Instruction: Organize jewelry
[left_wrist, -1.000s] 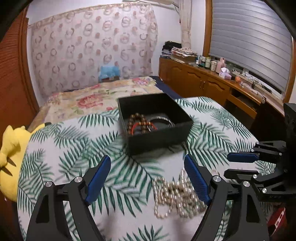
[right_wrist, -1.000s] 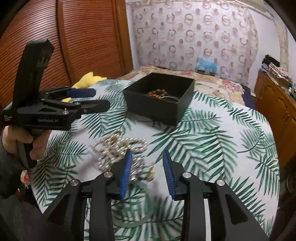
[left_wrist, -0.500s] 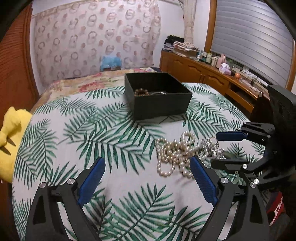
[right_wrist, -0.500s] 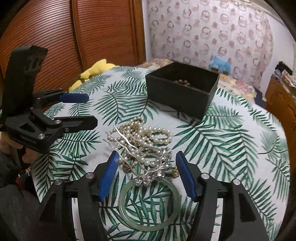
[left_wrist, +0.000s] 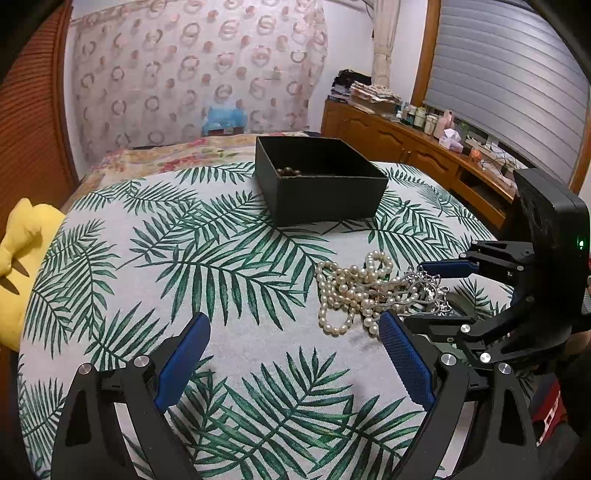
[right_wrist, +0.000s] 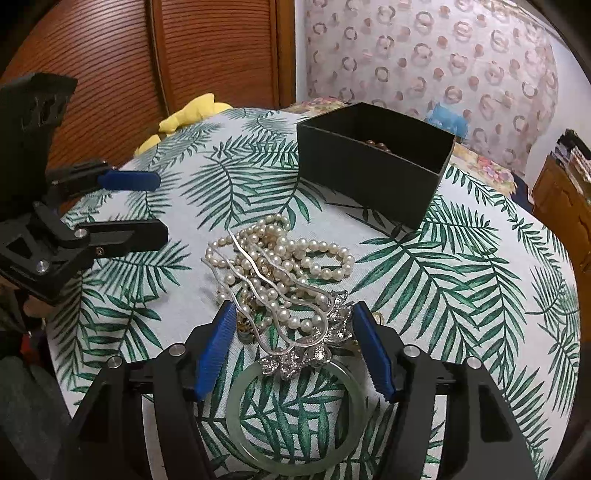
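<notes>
The right gripper (right_wrist: 291, 339) is held open, its jaws having just been widening, astride the silver flower hairpin (right_wrist: 295, 332) without pressing it. The left gripper (left_wrist: 291, 354) is spread wide and empty. Hairpin, white pearl necklace (right_wrist: 280, 254) and pale green jade bangle (right_wrist: 295, 417) are piled before the black open box (right_wrist: 373, 173) on the leaf-patterned desk (right_wrist: 461, 280).
</notes>
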